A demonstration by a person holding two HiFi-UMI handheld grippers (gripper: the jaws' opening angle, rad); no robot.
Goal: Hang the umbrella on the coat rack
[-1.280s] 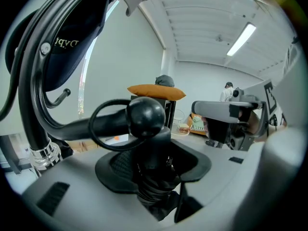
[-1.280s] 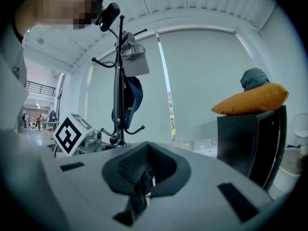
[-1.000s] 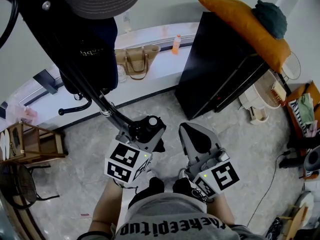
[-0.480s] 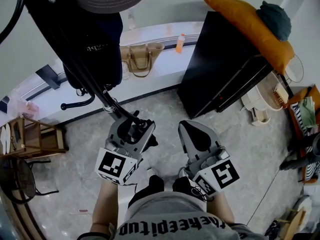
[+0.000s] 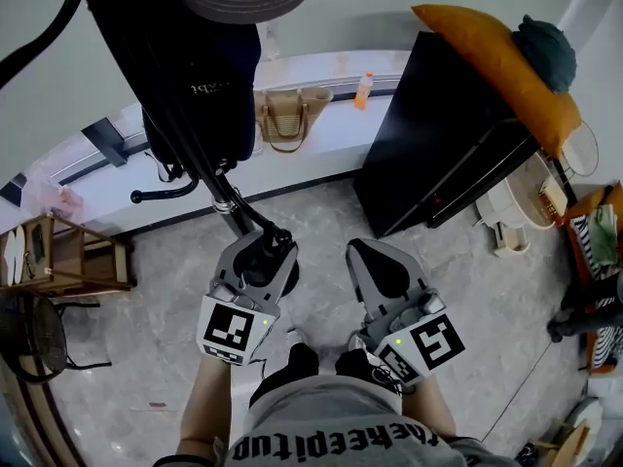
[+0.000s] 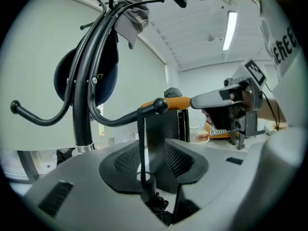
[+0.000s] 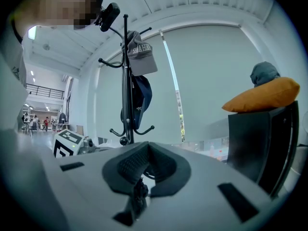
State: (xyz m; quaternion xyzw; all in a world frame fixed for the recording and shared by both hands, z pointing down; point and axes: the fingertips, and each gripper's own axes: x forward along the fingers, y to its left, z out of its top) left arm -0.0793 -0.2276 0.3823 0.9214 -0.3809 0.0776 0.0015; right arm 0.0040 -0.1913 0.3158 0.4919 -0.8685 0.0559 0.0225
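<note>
Umbrella (image 5: 265, 267) sits low against the tall black coat rack (image 7: 126, 81), near its pole. The left gripper (image 5: 261, 253) has its fingers apart around the umbrella's top; they have just been closing in a little. Beside it, the right gripper (image 5: 360, 253) has its fingers together, with nothing between them. The umbrella's thin strap (image 6: 140, 138) is looped over the ball tip of a low hook (image 6: 120, 120).

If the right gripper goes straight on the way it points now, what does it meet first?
Most likely the coat rack: one low hook curves into that line. Depth is unclear; if the right gripper passes beside it, the white ledge behind comes next.
</note>
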